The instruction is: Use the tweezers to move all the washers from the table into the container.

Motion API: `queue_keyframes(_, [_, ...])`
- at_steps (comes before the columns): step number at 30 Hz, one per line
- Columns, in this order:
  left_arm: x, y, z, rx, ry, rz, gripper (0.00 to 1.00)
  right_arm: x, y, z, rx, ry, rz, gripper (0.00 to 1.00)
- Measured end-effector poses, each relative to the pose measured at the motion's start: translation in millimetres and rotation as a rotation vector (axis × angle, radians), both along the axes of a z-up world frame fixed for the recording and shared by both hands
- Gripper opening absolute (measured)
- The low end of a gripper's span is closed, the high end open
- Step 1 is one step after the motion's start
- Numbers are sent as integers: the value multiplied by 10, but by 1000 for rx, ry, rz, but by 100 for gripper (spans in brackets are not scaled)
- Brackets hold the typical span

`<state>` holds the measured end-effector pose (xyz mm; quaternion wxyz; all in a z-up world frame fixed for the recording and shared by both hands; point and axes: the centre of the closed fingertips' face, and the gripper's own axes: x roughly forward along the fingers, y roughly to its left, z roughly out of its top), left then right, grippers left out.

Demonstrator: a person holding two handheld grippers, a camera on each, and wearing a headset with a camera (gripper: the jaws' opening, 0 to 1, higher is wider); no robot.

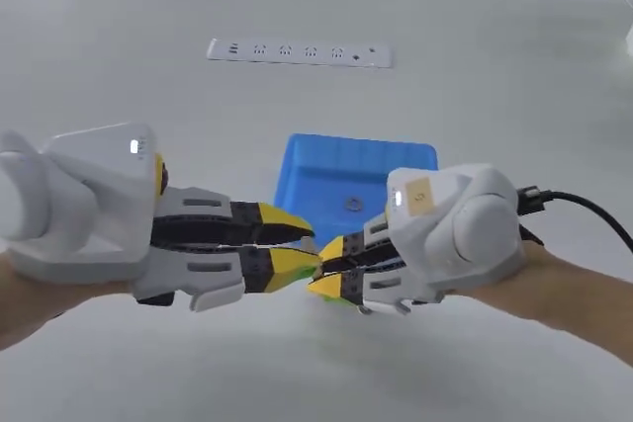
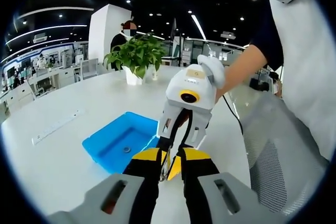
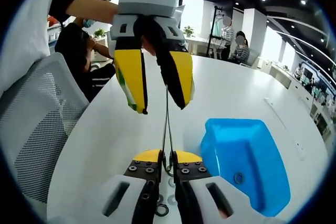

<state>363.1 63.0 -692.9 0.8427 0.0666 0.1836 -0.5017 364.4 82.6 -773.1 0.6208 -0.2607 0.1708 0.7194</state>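
Washers [image 3: 161, 210] lie on surface [image 1: 119, 7] close below right tool [image 3: 168, 162], near blue container [image 3: 247, 150]. One washer [image 1: 353, 206] already inside.

Tweezers [image 3: 167, 129] clamped in right tool. Left tool [image 3: 163, 106] narrowly spread around tweezer legs, not squeezing.

Best to settle grip and point tips down before picking.

Power strip [image 1: 299, 52] well beyond container. Path looks unobstructed.
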Motion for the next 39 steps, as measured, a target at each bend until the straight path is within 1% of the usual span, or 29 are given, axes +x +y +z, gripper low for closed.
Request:
queue_keyframes(2, [-2,24,6,0,-2,8,20,-7,-1,2,-1,-2,1,9])
queue_keyframes(4, [3,57,8,0,6,27,23,-14,-4,8,-1,-2,1,9])
queue_keyframes(6, [13,99,12,14,-6,45,28,-14,-6,30,4,4,-7,9])
queue_keyframes(7, [10,117,18,12,-4,54,30,-10,-7,43,8,6,-12,9])
queue_keyframes(9, [-1,141,30,11,-6,59,30,-4,-8,89,20,17,-26,9])
queue_keyframes(12, [-19,179,50,11,-7,70,30,11,-11,174,36,14,-42,9])
queue_keyframes(13, [-19,198,66,11,-14,80,30,16,-11,200,42,11,-45,9])
queue_keyframes(17, [-44,239,113,-5,-20,103,29,17,-17,314,58,6,-53,9])
queue_keyframes(18, [-52,244,116,-8,-17,106,29,15,-17,337,60,3,-53,9])
queue_keyframes(20, [-77,261,111,-3,-19,111,29,15,-19,393,64,-10,-52,9])
queue_keyframes(23, [-117,276,111,-3,-13,110,30,18,-21,496,74,-28,-52,9])
queue_keyframes(24, [-128,291,118,1,-21,117,30,23,-21,526,76,-34,-52,9])
queue_keyframes(27, [-163,329,122,1,-23,129,30,49,-24,642,90,-50,-56,9])
queue_keyframes(31, [-198,371,108,-6,-21,153,30,128,-40,783,103,-73,-68,9])
queue_keyframes(32, [-213,379,101,-10,-19,159,30,169,-49,823,108,-81,-77,9])
queue_keyframes(33, [-224,384,95,-12,-16,162,30,195,-56,849,111,-80,-83,9])
queue_keyframes(35, [-251,393,80,-17,-13,168,30,275,-78,897,114,-99,-98,9])
queue_keyframes(36, [-261,397,67,-18,-8,169,30,303,-88,910,112,-97,-103,9])
queue_keyframes(37, [-282,403,38,-11,1,169,30,357,-105,931,113,-100,-116,9])
queue_keyframes(39, [-312,410,14,-1,5,165,30,453,-136,953,110,-115,-135,9])
